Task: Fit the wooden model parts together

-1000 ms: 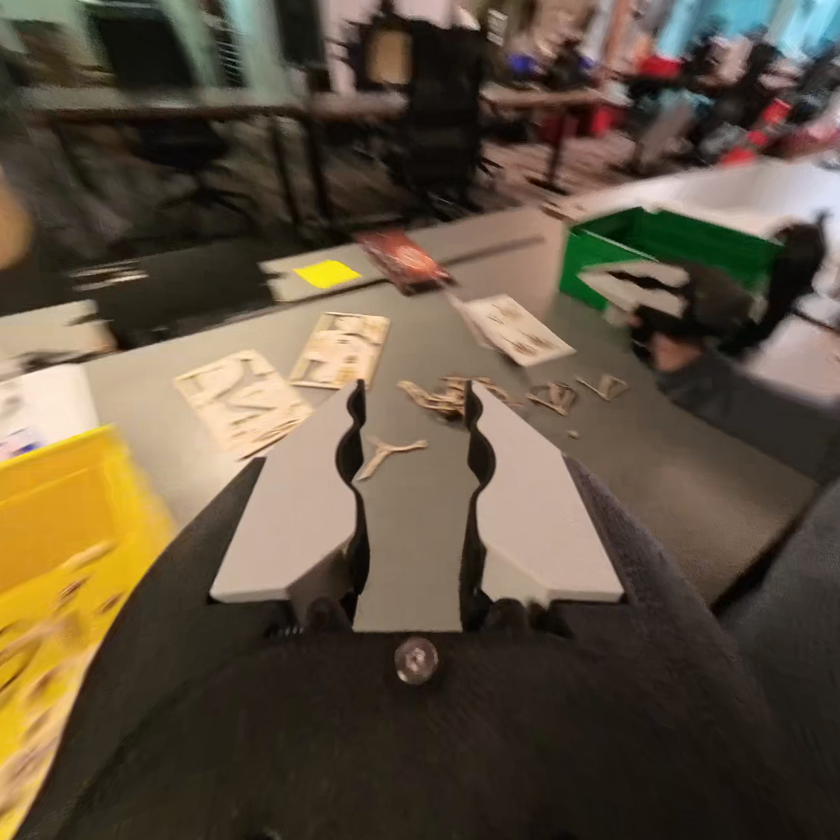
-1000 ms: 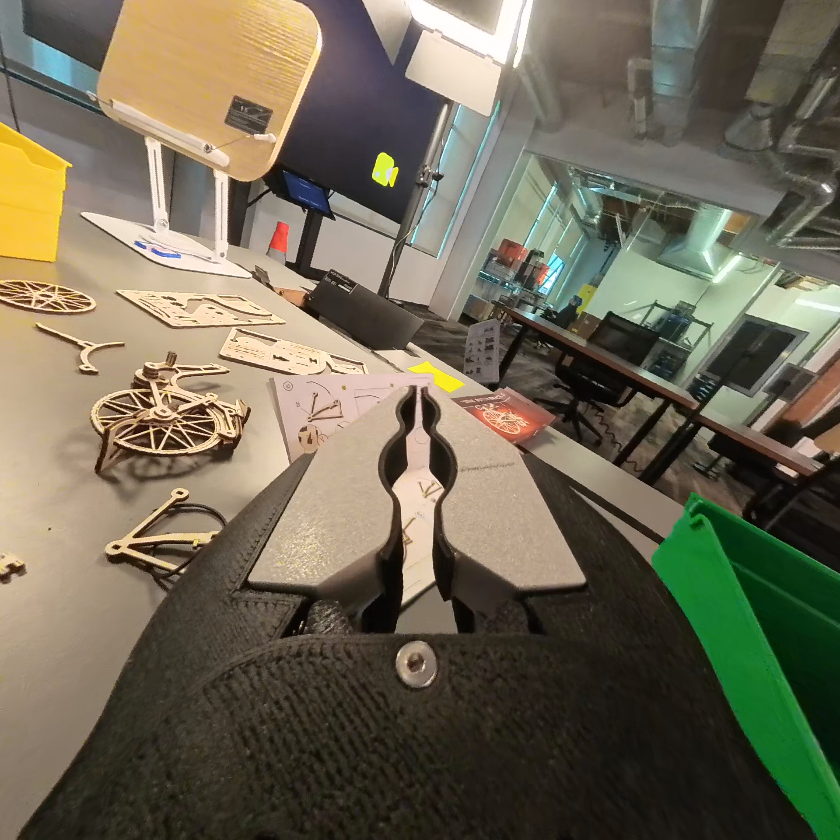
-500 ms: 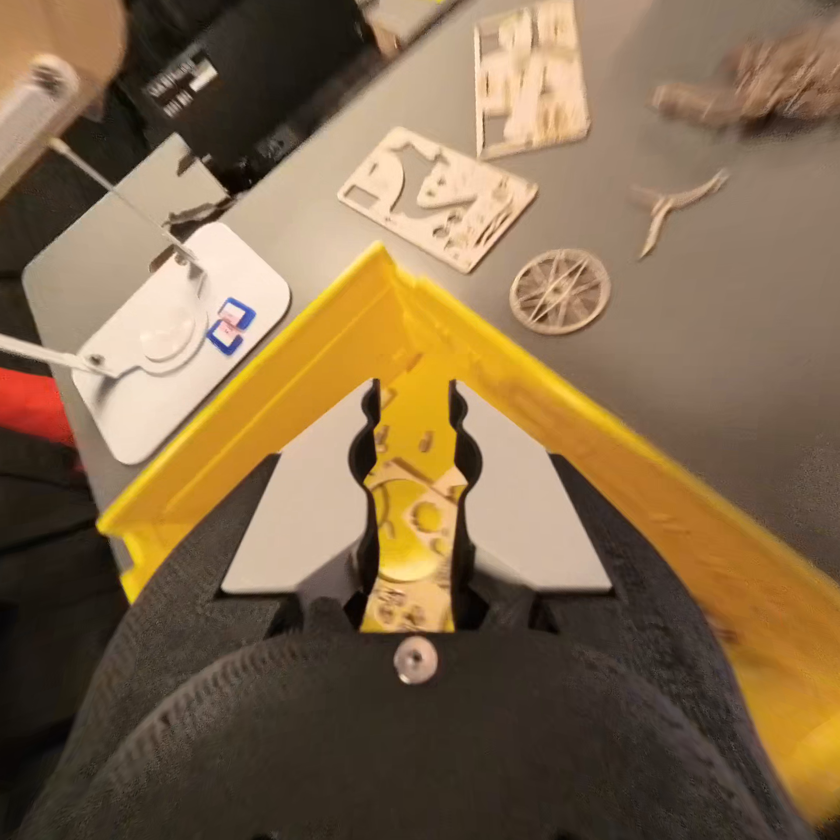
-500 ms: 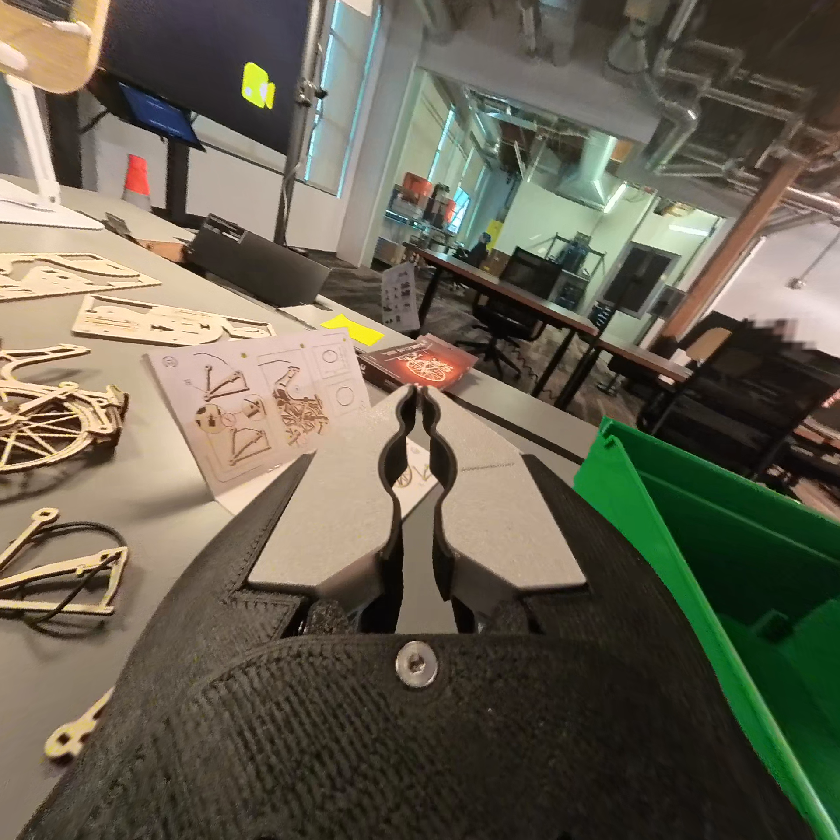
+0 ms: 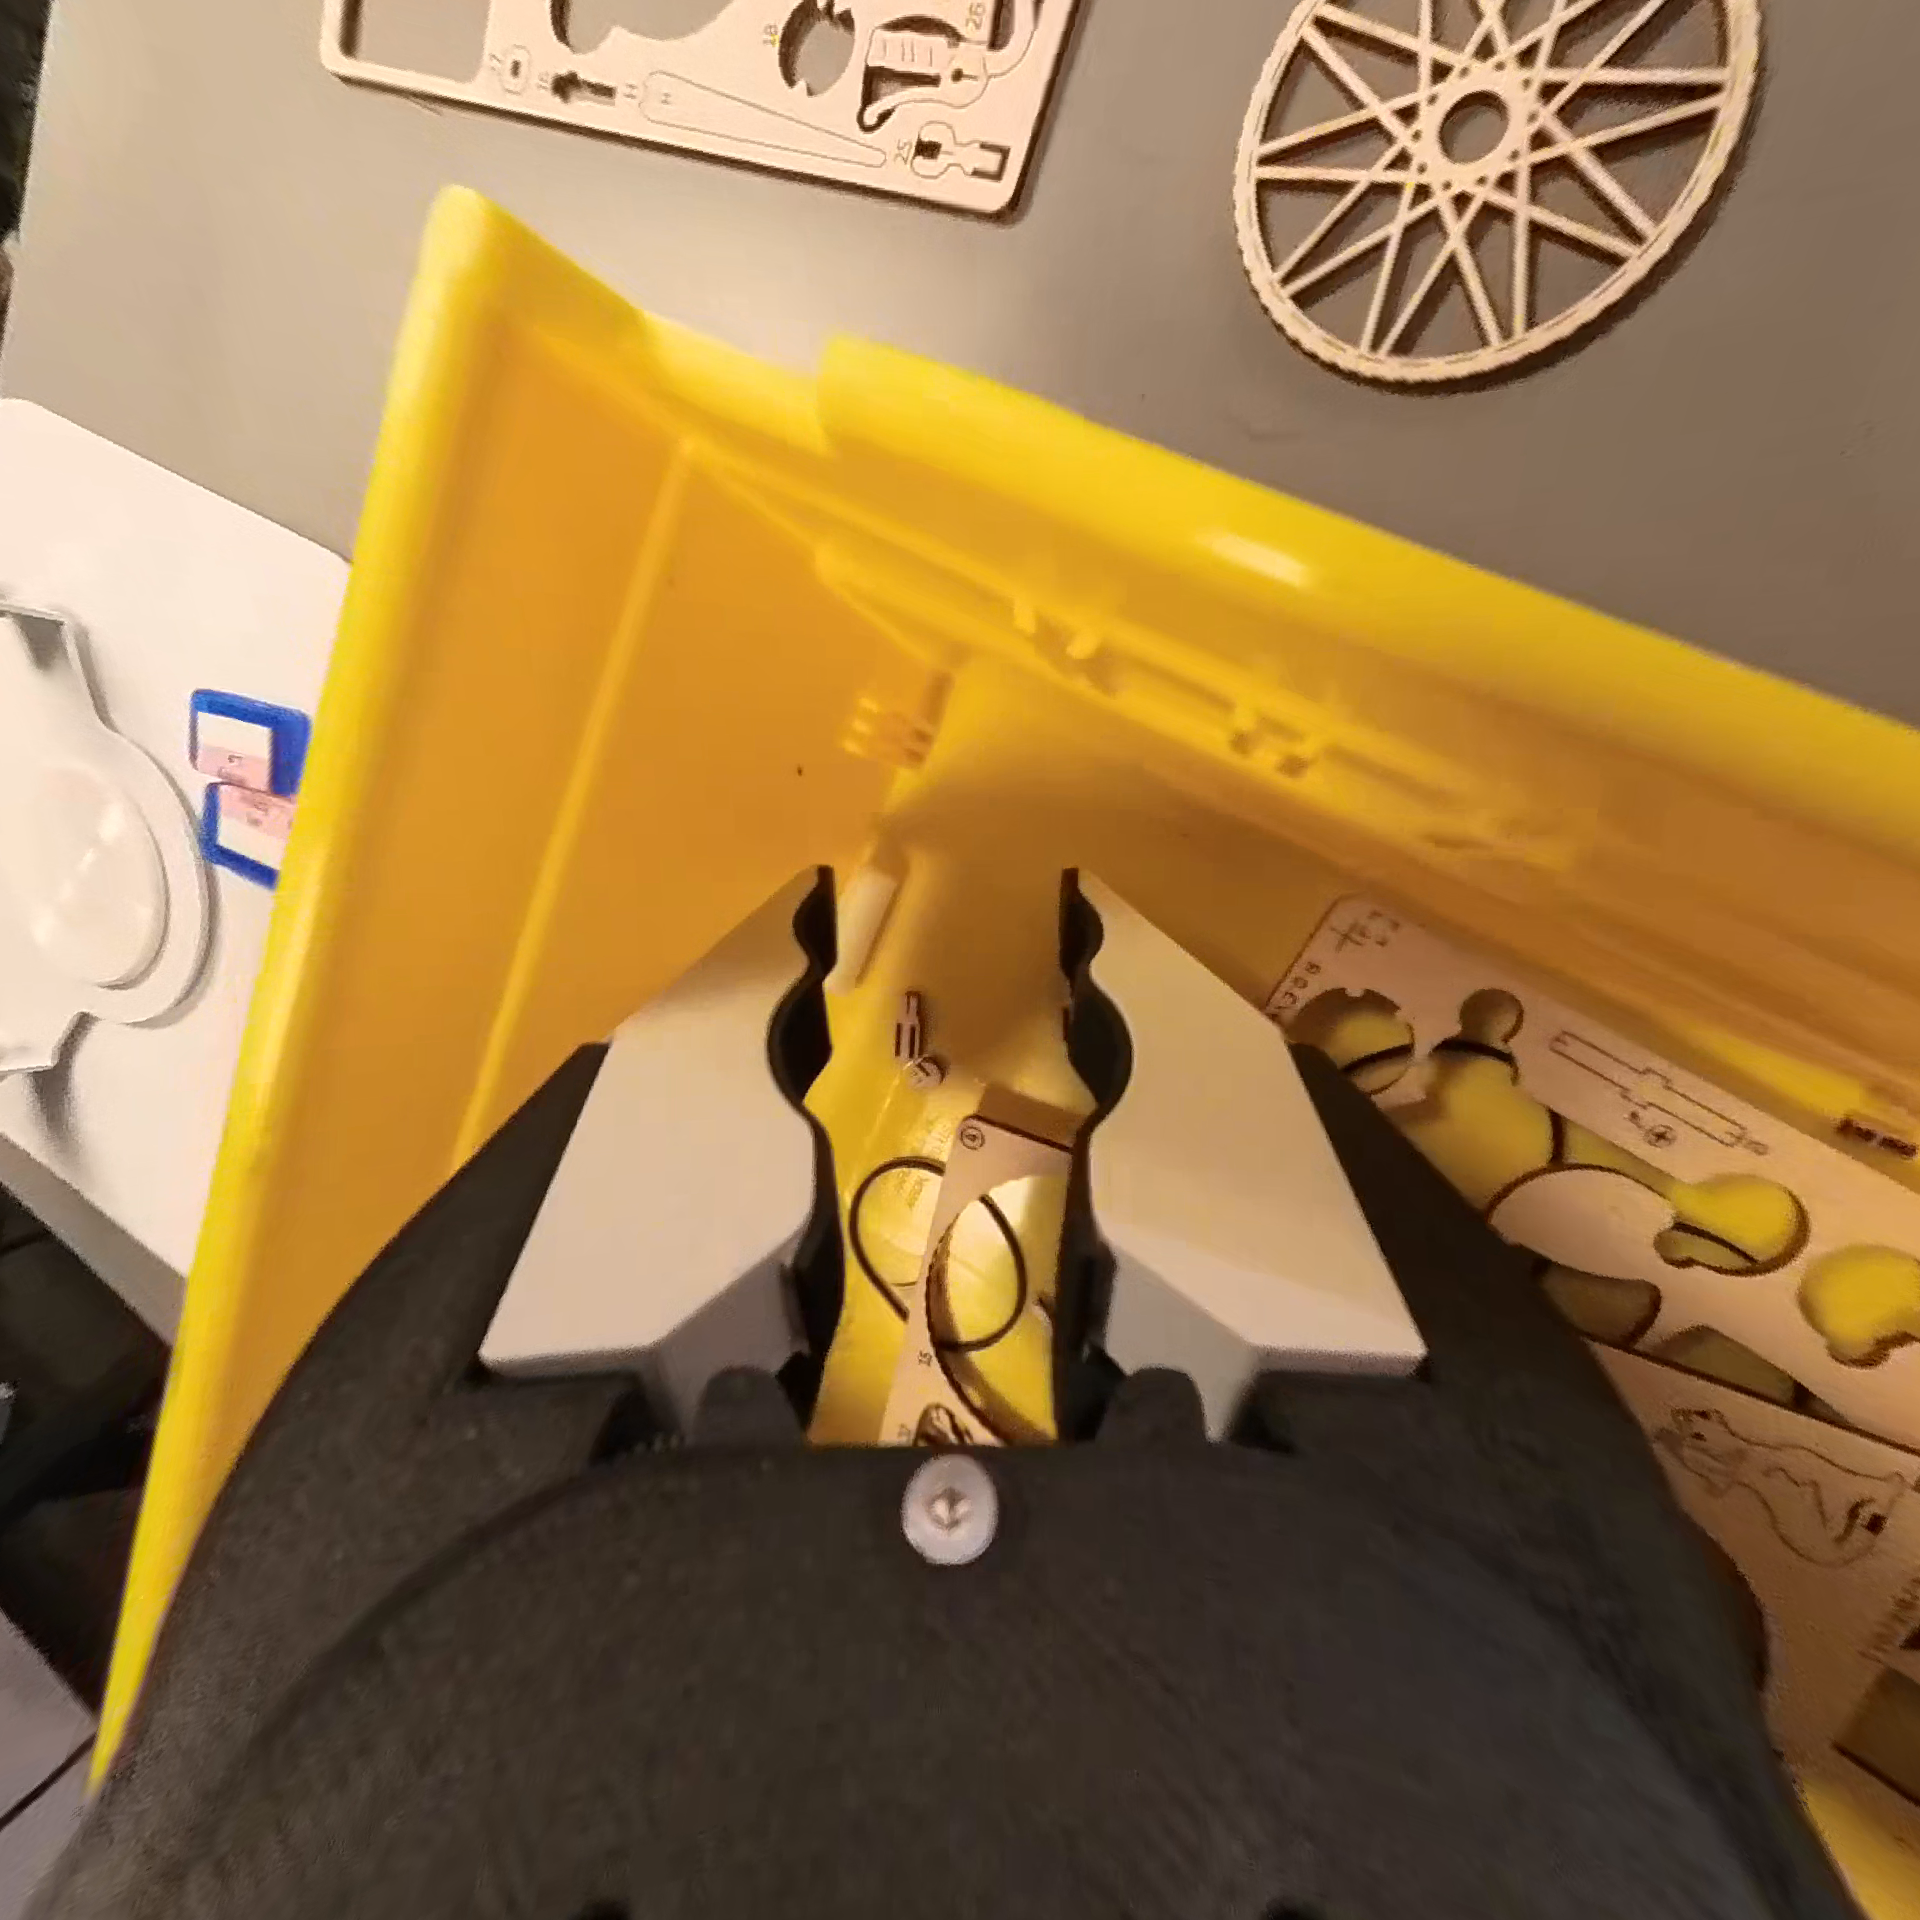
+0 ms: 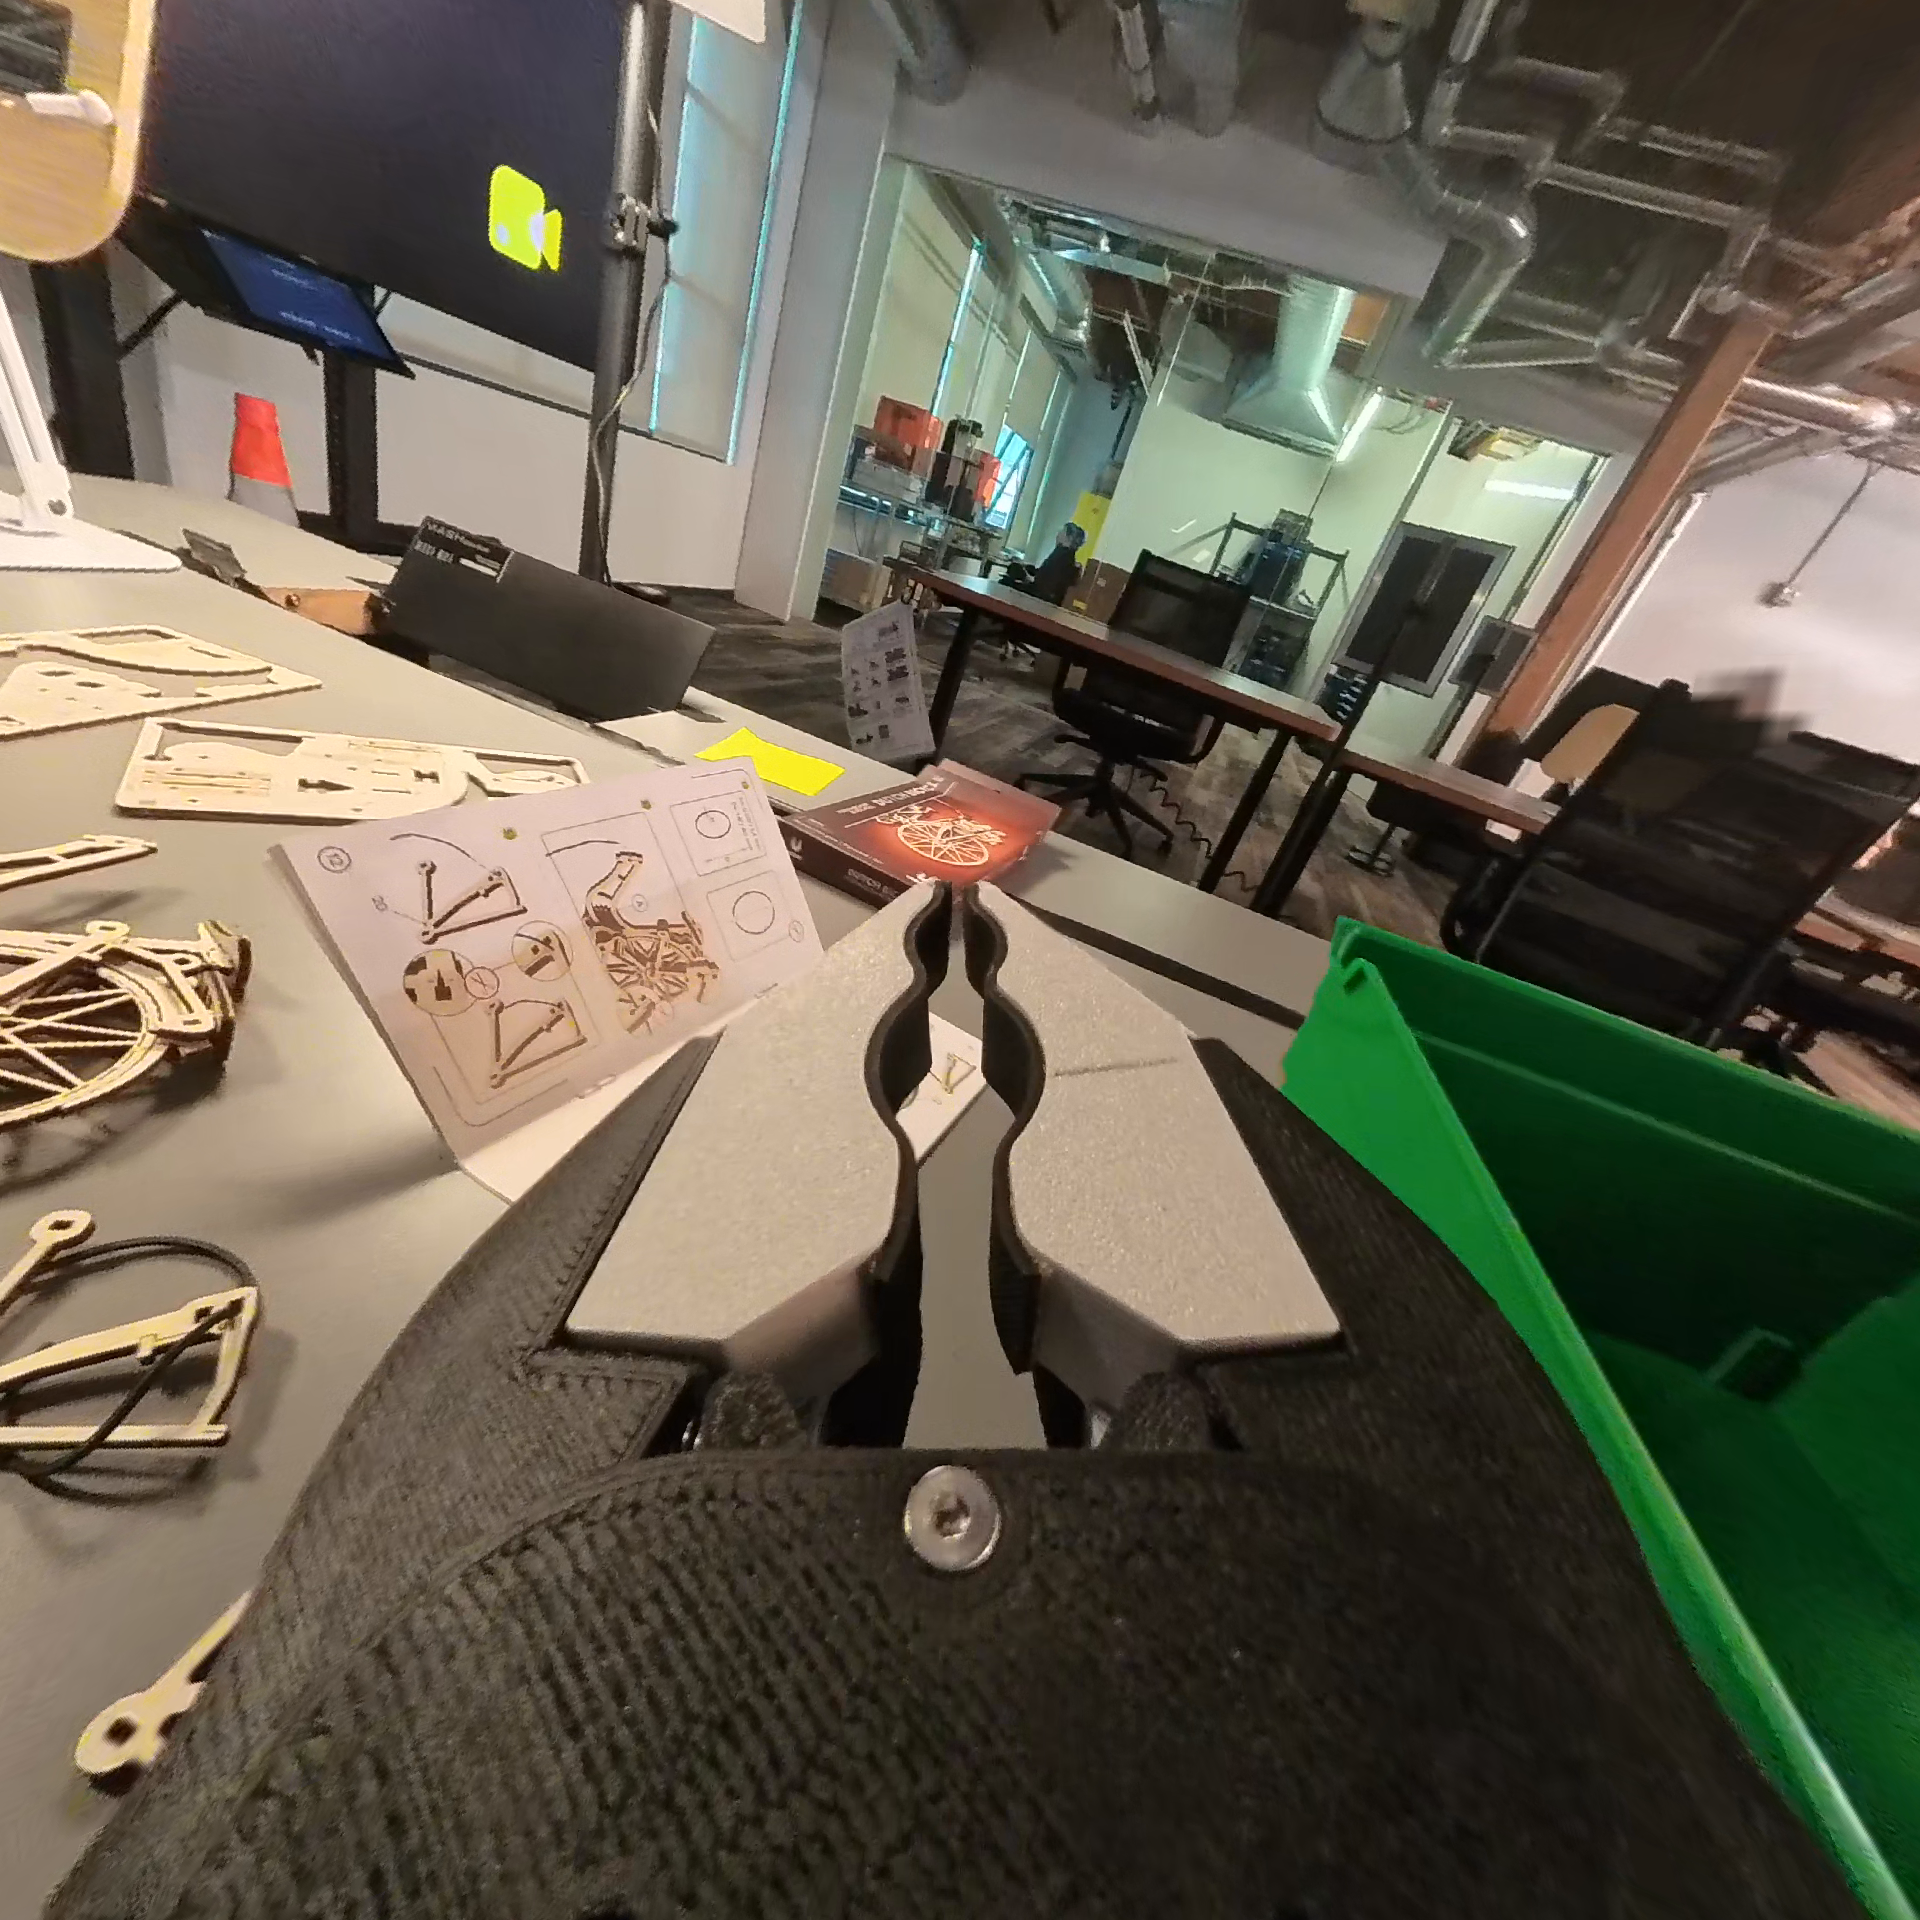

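My left gripper [image 5: 945, 883] is open and empty, pointing down into a yellow bin [image 5: 644, 665]. The bin holds punched wooden part sheets [image 5: 1621, 1132], a black rubber ring [image 5: 894, 1236] and a small white piece [image 5: 864, 925]. A loose wooden spoked wheel [image 5: 1496, 166] and a part sheet [image 5: 707, 73] lie on the grey table beyond the bin. My right gripper [image 6: 954, 902] is shut on nothing, above the table. A part-built wooden wheel assembly [image 6: 94, 1008] and a wooden frame with a black band [image 6: 125, 1340] lie to its left.
A green bin [image 6: 1621, 1174] stands at the right of the right gripper. A folded instruction sheet [image 6: 551, 935], two more wooden sheets [image 6: 312, 769] and a dark box [image 6: 935, 831] lie ahead. A white stand base [image 5: 114, 831] sits left of the yellow bin. Spacing between my two grippers at the tips: around 55 cm. From the right gripper's tips to the part-built wooden wheel assembly [image 6: 94, 1008] is close to 20 cm.
My left gripper swung from over the table to the yellow bin and has dropped lower into it. My right gripper turned right, towards the green bin, and stayed shut.
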{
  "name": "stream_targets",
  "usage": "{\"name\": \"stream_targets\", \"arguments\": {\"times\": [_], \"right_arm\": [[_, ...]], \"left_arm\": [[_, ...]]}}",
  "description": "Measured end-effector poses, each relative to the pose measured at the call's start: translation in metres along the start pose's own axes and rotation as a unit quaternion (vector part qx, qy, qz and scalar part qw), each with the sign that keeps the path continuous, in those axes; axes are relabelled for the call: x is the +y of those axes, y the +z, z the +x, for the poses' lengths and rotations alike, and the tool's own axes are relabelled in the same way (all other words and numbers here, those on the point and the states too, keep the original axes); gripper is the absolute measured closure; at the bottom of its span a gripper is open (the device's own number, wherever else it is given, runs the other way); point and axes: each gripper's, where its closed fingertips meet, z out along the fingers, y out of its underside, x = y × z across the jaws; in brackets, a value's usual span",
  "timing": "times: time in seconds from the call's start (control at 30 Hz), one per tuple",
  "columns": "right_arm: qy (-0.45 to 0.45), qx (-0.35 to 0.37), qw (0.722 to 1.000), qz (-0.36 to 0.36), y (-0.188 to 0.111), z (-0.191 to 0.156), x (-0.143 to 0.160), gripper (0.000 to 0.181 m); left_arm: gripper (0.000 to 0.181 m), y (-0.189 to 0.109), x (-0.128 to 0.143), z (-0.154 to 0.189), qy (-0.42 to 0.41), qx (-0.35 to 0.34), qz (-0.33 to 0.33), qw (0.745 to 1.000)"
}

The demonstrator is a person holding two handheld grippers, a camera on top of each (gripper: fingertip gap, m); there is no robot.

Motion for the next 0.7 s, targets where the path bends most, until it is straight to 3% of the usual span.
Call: {"name": "stream_targets", "arguments": {"times": [0.2,0.47,0.7], "right_arm": [[0.023,0.003,1.0,0.011,-0.0027,0.0044,-0.0024,0.181],[0.046,0.001,0.999,0.018,-0.0038,0.0067,-0.0032,0.181],[0.062,0.0,0.998,0.022,-0.0048,0.0082,-0.0039,0.181]], "left_arm": [[0.137,0.0002,0.0038,0.0002,-0.03,0.029,-0.016,0.999],[0.134,-0.0011,0.0072,-0.0022,-0.049,0.014,-0.029,0.998],[0.141,0.0,0.008,-0.0064,-0.049,-0.002,-0.025,0.998]]}}
